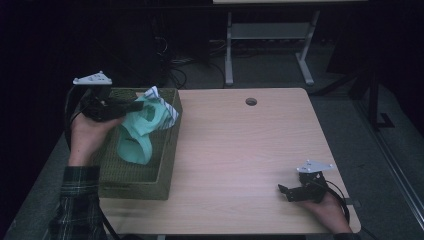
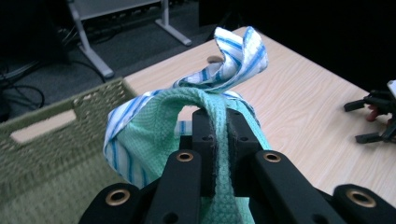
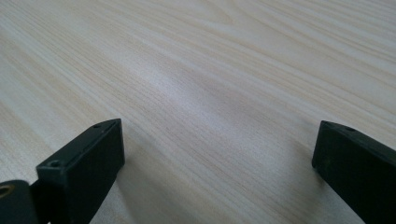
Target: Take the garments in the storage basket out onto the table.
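In the high view, the left gripper [image 1: 134, 106] held a mint-green waffle towel [image 1: 140, 135] above the woven green basket [image 1: 165, 172], at the left side of the desk [image 1: 240, 150]. A blue-striped white cloth [image 1: 162, 102] hung tangled with it.

In the left gripper view, the fingers [image 2: 205, 140] were pressed together on a thick fold of the towel [image 2: 154, 135]. It looked soft and light (it would sag and drag the striped cloth [image 2: 238, 56] along), so a bunched fold seemed the best place to grip.

In the right gripper view, the fingers [image 3: 88, 163] of the right gripper [image 3: 215, 168] stood wide apart over bare desk, holding nothing.
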A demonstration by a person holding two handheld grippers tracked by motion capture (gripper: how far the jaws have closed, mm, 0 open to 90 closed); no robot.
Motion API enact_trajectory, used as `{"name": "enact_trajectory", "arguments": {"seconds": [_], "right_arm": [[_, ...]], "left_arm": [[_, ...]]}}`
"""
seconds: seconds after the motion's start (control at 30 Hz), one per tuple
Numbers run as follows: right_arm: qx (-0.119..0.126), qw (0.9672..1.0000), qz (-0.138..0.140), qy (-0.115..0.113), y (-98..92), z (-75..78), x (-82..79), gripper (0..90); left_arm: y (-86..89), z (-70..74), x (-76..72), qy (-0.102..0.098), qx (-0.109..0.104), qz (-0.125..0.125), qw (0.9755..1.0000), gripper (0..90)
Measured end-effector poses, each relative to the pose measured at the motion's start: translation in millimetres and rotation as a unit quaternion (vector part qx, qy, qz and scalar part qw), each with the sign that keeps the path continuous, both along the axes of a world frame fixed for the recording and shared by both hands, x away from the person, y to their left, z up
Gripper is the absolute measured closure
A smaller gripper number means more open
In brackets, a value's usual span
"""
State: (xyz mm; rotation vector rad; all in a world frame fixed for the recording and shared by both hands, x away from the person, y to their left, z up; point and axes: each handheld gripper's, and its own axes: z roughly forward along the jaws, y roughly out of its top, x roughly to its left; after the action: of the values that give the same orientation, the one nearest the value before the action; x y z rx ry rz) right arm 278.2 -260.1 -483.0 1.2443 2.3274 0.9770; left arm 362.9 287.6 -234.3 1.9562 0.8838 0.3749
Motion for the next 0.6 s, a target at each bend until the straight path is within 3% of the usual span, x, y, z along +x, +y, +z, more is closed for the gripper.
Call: {"name": "enact_trajectory", "arguments": {"seconds": [0.3,0.6], "right_arm": [[0.0,1.0,0.0,0.0,0.0,0.0,0.0,1.9],[0.0,1.0,0.0,0.0,0.0,0.0,0.0,1.9]], "left_arm": [[-32.7,18.9,-2.1,-0.021,0.002,-0.025,0.9995,83.8],[-69.2,22.2,-0.7,-0.031,-0.005,-0.061,0.9977,83.8]]}}
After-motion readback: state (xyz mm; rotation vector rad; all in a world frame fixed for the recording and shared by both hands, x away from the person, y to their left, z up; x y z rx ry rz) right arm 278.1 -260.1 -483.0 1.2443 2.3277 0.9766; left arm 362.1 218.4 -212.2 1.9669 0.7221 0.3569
